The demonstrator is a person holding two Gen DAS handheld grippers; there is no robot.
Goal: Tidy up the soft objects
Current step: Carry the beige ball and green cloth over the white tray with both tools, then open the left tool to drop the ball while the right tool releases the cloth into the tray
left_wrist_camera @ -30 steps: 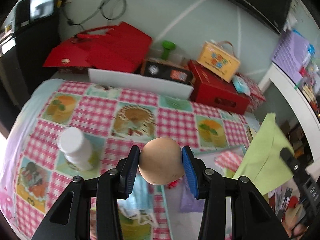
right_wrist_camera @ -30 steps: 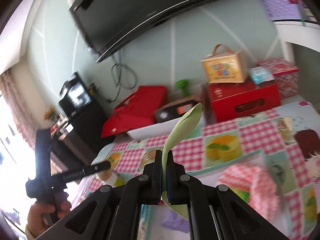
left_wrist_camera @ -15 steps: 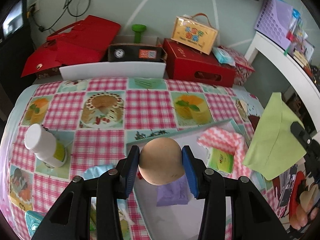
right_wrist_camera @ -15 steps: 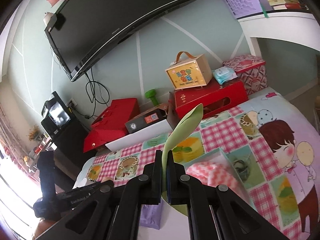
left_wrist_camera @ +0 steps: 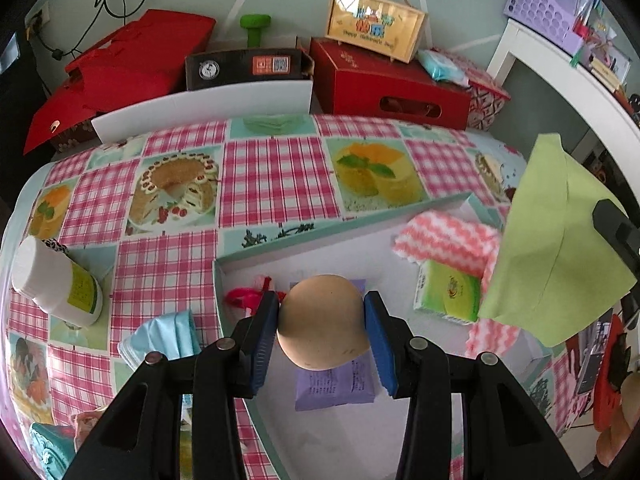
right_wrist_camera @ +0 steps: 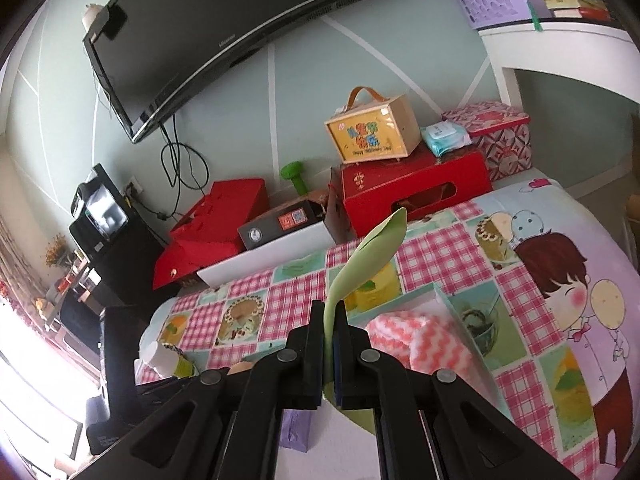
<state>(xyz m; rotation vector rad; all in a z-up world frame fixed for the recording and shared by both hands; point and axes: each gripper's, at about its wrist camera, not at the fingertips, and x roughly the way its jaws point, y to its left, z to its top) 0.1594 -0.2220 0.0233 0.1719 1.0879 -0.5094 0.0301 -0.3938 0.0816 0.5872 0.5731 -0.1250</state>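
Left tongs point(left_wrist_camera: 322, 330): egg-shaped ball point(left_wrist_camera: 322, 326) | yellow box point(left_wrist_camera: 376, 26): "Happy Children's Day"

A pale green wall point(right_wrist_camera: 224, 128) carries a dark television point(right_wrist_camera: 240, 28); bright window light point(right_wrist_camera: 24, 368) enters beside a black cabinet point(right_wrist_camera: 120, 256).

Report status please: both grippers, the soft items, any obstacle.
Left gripper shut on tan ball, over tray. Right gripper shut on green cloth. Purple packet lies below the ball.

Left wrist view looks steeply down past its own fingers, close over the shallow tray point(left_wrist_camera: 400, 222). Right wrist view aims shallower, toward the far wall's television point(right_wrist_camera: 240, 36). Both catch the tray point(right_wrist_camera: 452, 304) and red box point(left_wrist_camera: 384, 88) point(right_wrist_camera: 416, 196).
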